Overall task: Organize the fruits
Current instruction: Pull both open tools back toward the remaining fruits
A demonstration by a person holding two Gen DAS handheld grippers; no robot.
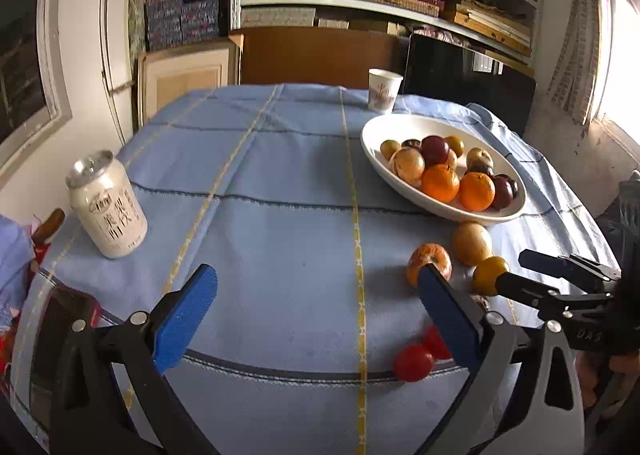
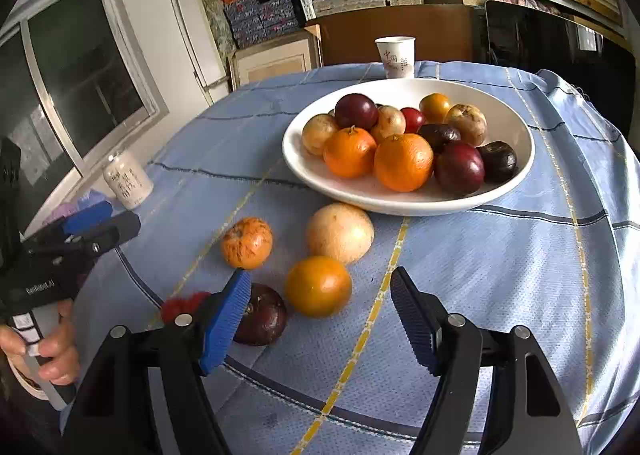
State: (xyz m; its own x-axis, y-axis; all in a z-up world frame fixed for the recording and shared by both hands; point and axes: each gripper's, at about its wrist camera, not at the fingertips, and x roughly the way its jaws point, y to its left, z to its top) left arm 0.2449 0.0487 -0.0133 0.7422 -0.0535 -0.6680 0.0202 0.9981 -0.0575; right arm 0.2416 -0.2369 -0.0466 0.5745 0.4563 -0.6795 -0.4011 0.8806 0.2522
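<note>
A white bowl (image 2: 400, 209) on the blue checked cloth holds oranges, dark red plums and pale brown fruits. In front of it lie loose fruits: a pale round fruit (image 2: 340, 233), a spotted orange (image 2: 246, 243), a smooth orange (image 2: 318, 287), a dark purple fruit (image 2: 262, 315) and a hairy red one (image 2: 180, 305). My right gripper (image 2: 320, 279) is open, with the smooth orange just ahead between its fingertips and untouched. My left gripper (image 1: 320, 315) stands wide open over bare cloth, left of the spotted orange (image 1: 428, 263). Two small red fruits (image 1: 414, 361) lie by its right finger.
A white drink can (image 1: 108, 207) stands at the table's left edge. A paper cup (image 1: 384, 91) is behind the bowl (image 1: 372, 143). A hand (image 2: 48, 351) holds the left gripper (image 2: 120, 217). Shelves of boxes line the back wall. The rounded table edge is close in front.
</note>
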